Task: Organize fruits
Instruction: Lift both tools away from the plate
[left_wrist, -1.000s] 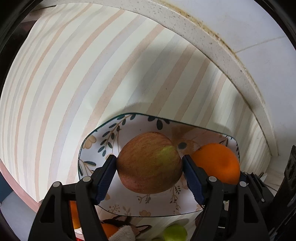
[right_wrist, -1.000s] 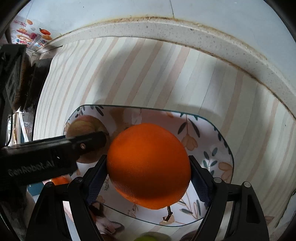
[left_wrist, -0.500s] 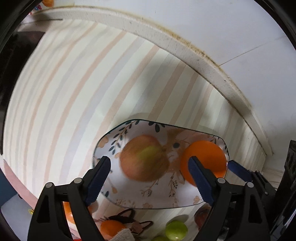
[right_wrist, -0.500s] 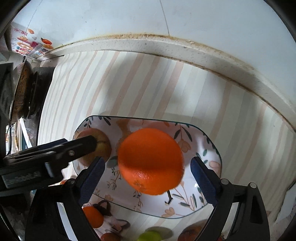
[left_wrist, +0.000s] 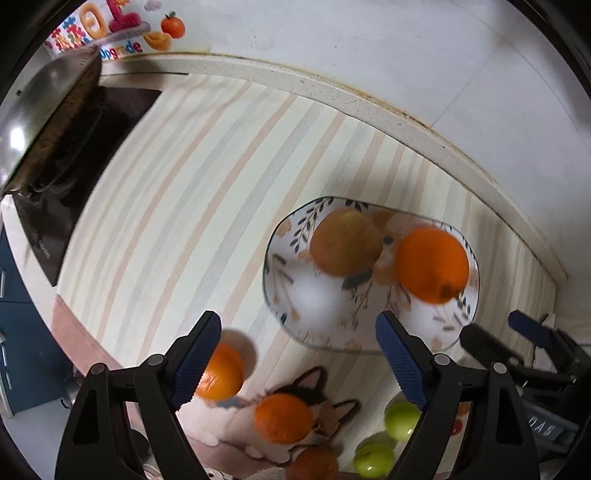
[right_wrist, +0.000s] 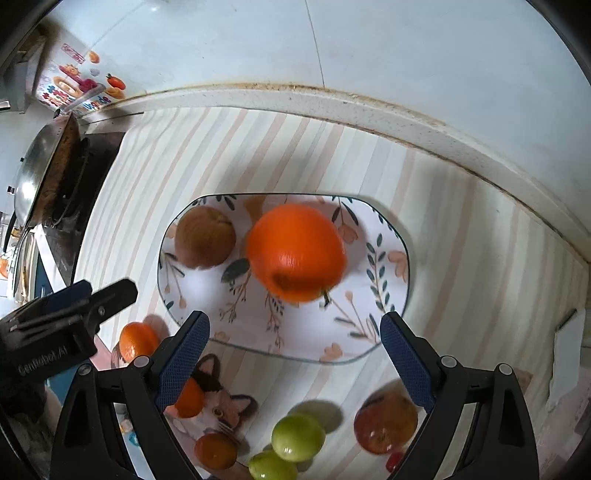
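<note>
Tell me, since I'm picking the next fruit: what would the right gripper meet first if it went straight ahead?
Probably the floral plate, near its front rim, short of the large orange; the open right gripper holds nothing. Depth is unclear.

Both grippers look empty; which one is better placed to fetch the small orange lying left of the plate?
Left. The left gripper is open, and the small orange sits beside its left finger; the right gripper is farther off.
</note>
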